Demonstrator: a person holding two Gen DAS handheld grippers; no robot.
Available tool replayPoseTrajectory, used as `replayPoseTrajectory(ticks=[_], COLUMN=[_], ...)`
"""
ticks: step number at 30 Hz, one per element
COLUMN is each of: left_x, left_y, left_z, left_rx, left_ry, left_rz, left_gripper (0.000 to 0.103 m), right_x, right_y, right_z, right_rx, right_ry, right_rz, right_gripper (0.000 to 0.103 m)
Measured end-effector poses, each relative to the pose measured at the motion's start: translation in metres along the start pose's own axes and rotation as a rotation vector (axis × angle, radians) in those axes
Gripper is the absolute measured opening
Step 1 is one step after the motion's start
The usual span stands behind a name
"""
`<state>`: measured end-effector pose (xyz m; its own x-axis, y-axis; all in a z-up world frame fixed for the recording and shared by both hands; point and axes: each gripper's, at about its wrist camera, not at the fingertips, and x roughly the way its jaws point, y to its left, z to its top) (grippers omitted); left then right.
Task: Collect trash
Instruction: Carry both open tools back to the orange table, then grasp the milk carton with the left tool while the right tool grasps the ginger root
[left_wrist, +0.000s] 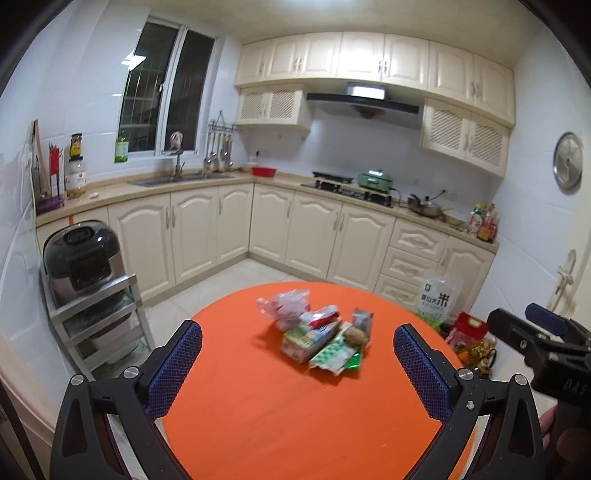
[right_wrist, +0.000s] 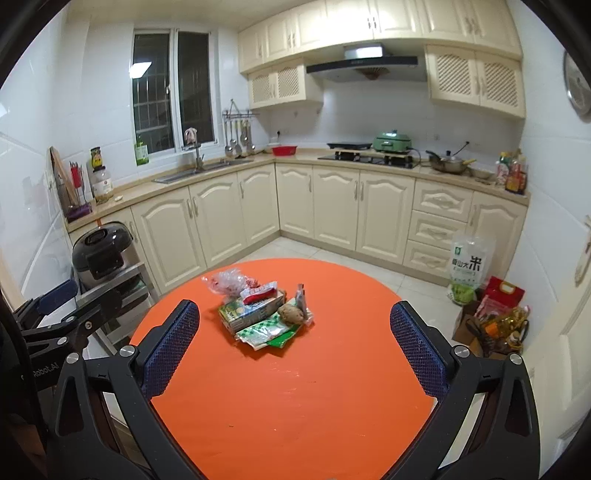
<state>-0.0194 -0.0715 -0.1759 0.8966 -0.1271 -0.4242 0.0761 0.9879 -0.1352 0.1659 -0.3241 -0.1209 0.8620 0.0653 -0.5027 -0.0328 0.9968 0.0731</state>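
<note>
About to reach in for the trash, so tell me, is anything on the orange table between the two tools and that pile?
Nothing visible. Only bare orange table lies between the open right tool, the open left tool and the trash pile.

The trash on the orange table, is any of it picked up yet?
Not yet. Nothing looks done: the trash pile sits untouched on the orange table, with its crinkly plastic bag, green carton and green-white wrapper. Nothing is in hand: the left gripper and right gripper both have wide-open, empty jaws. Every piece is left, and no bin is in view.
</note>
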Motion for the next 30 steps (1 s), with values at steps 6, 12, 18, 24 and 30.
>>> replayPoseTrajectory(ticks=[6,12,18,24,30], left_x=[0.027,0.080,0.143,0.223,0.311], left_y=[0.002,0.004,-0.004,-0.003,0.005], left_z=[0.017,0.044,0.055,0.072,0.107], left_rx=[-0.008,0.007,0.036,0.083,0.103], left_ry=[0.054,0.111,0.176,0.258,0.329], left_rz=[0.017,0.015,0.016,0.021,0.012], left_gripper=[0.102,0.102,0.102,0.102,0.102], right_x=[0.024,0.058,0.098,0.152,0.197], right_y=[-0.014,-0.033,-0.046,-0.044,-0.040], right_z=[-0.007,-0.016,-0.026,-0.035,-0.039], right_rx=[0.007,0.044,0.069,0.090,0.118], right_ry=[0.051,0.127,0.203,0.282,0.329], right_rz=[0.000,-0.002,0.023,0.065,0.083], right_gripper=[0.103,0.103,0.103,0.101,0.095])
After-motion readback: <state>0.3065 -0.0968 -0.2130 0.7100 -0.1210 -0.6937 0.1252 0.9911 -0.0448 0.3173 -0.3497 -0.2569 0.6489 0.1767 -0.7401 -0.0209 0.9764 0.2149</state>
